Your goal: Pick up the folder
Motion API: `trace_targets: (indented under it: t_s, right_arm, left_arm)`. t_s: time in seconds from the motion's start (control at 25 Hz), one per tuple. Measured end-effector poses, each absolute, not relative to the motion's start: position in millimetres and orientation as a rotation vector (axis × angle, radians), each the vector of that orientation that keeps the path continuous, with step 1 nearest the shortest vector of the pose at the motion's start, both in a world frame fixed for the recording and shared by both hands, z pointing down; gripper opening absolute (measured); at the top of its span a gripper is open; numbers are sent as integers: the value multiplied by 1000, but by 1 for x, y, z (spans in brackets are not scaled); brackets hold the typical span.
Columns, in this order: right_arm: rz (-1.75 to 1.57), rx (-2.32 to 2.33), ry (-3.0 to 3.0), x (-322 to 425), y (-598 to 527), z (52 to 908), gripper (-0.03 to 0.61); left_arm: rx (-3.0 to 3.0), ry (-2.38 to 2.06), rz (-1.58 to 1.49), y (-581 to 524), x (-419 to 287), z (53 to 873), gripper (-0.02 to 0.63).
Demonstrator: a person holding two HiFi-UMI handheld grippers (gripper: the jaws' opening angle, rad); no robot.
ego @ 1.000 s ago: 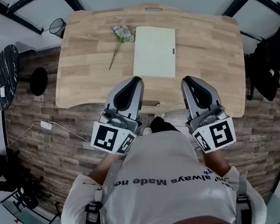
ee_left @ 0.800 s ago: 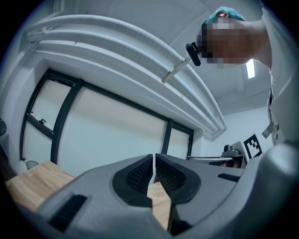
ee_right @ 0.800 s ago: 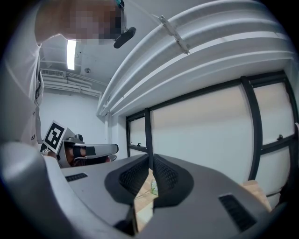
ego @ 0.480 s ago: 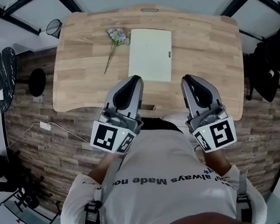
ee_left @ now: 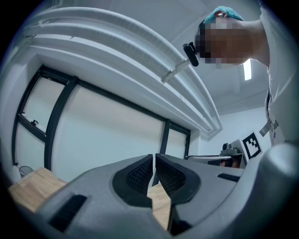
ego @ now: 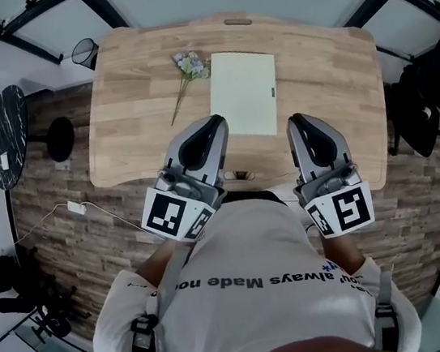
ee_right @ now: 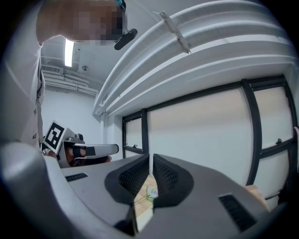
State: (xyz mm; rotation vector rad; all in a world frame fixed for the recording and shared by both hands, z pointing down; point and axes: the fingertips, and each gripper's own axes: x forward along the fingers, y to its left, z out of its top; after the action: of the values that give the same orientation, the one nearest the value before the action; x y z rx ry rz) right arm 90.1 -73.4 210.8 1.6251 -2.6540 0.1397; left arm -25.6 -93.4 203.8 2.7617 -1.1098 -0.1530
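The folder [ego: 245,93] lies flat on the table [ego: 132,110], its long axis running away from me, ahead and between my tools. My left gripper [ego: 214,124], clenched on nothing, looks nearer its near corner than my right gripper [ego: 299,122], which is also clenched and empty.

The folder [ego: 244,94] is pale cream, and the desk [ego: 327,73] is light, grained wood. The flower sprig [ego: 189,63] has lilac and white blooms. The left gripper [ego: 214,124] and right gripper [ego: 300,122] are grey with black-and-white square markers. The floor [ego: 420,198] is brown planking.
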Motion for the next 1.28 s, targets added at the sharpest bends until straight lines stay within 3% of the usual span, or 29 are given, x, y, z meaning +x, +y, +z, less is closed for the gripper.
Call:
trace_targets:
  t_s: [0.92, 1.28]
  right_arm:
    - [223, 1613, -2589, 81, -103, 245, 37]
    - [308, 1601, -2545, 86, -115, 281, 86]
  left_arm:
    - [2733, -1041, -83, -131, -41, 243, 23]
    - [2682, -1010, 1, -142, -40, 284, 94]
